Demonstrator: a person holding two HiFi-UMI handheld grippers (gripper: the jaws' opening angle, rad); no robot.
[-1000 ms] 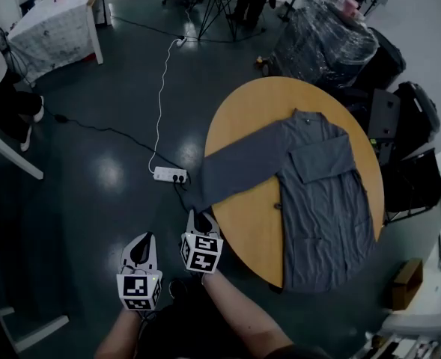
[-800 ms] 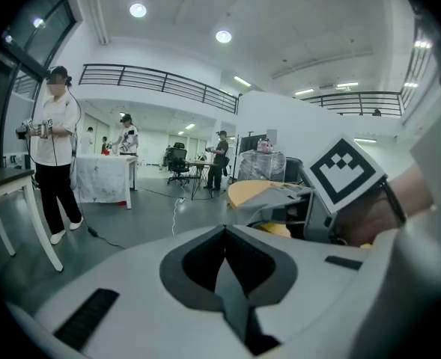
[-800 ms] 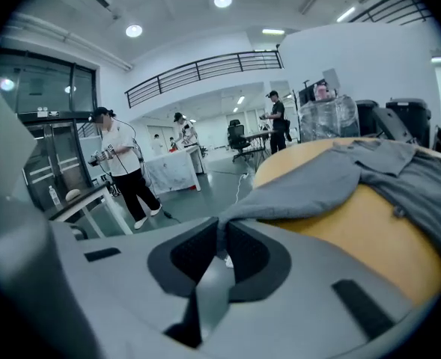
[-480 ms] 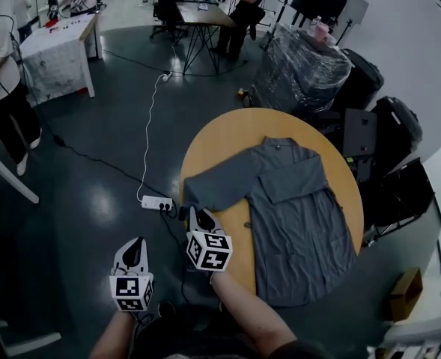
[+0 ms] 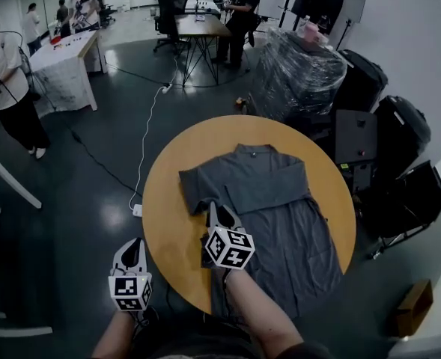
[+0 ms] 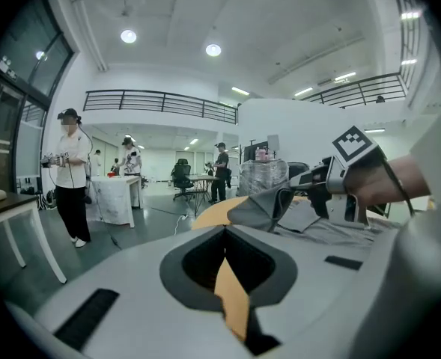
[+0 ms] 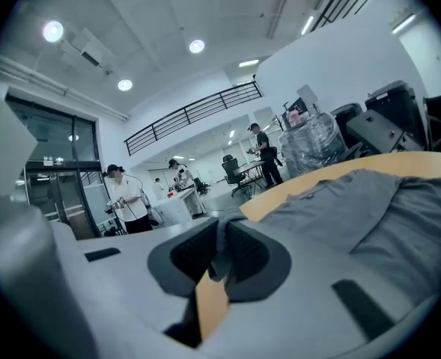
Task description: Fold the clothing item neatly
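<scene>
Grey long-sleeved shirt (image 5: 295,230) lies flat on the round wooden table (image 5: 168,223), collar toward the far edge, hem at the near edge and apparently draping slightly over it. The folded sleeve (image 5: 271,187) is already laid across the chest, so one arm fold is judged done. The right gripper (image 5: 214,211) is over the near-left part of the table, jaws clamped on the end of the held sleeve (image 5: 196,188); the right gripper view shows a pinch of grey cloth between the pads. That sleeve runs from the shoulder on the table's left side back toward the body, its gripped end lifted off the wood. The gripper is low and nearly level, probably so the cloth can be laid flat over the chest to match the first sleeve. Gripping at the cuff end gives control of the whole sleeve. The left gripper (image 5: 135,248) hangs off the table's near-left edge, jaws together with nothing between them; judged idle and parked clear so it cannot snag the fold. Next need: set the cuff on the body without wrinkles, then let go.
</scene>
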